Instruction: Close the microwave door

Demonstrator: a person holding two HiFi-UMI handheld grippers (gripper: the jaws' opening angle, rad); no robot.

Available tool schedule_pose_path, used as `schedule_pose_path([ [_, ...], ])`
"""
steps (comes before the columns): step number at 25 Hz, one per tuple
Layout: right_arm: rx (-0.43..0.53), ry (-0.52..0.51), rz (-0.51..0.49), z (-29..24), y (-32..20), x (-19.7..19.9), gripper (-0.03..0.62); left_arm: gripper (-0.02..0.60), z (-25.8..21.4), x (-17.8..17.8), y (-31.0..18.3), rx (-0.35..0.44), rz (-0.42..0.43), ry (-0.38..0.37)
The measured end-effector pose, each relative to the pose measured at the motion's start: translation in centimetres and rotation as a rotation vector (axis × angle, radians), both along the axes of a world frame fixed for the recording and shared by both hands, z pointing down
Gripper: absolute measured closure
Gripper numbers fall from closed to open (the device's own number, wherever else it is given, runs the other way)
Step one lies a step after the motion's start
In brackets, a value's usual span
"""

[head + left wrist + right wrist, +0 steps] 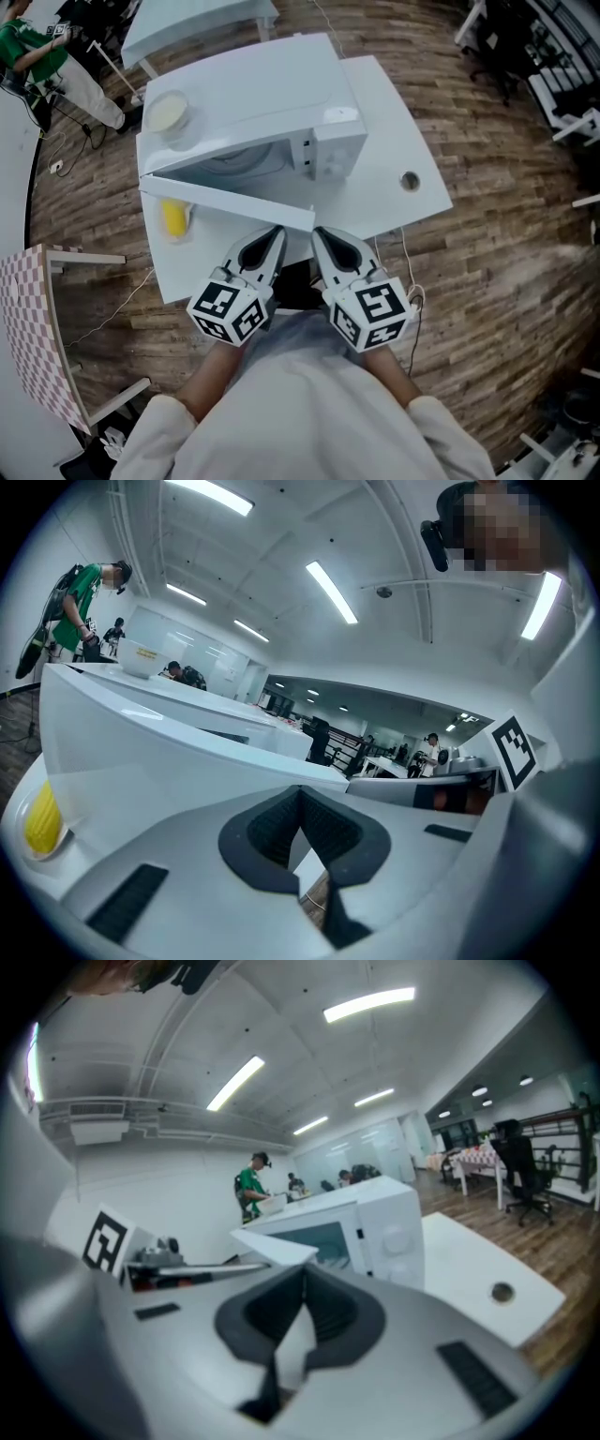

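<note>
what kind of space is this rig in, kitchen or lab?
Probably an open-plan office or lab, not a kitchen: the microwave sits on a plain white desk, with a wheeled office chair and strip ceiling lights behind it.

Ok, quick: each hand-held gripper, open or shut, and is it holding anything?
Left hand-held gripper: shut, jaws together, nothing between them.
Right hand-held gripper: shut, jaws together, nothing between them.
</note>
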State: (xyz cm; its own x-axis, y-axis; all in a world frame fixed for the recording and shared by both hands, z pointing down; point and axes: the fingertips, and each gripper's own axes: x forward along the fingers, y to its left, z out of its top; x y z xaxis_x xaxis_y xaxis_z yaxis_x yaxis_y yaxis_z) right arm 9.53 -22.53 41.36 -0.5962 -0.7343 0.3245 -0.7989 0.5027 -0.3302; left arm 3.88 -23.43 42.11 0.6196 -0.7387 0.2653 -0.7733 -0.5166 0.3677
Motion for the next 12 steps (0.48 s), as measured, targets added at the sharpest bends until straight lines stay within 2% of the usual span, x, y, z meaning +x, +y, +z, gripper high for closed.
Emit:
schedule_pose_path([
  [12,0.007,-0.002,0.024,-0.2,-1.9,0.6,0.571,0.568,-0.1,0.4,-1.8,-0.002,0.0,0.025],
])
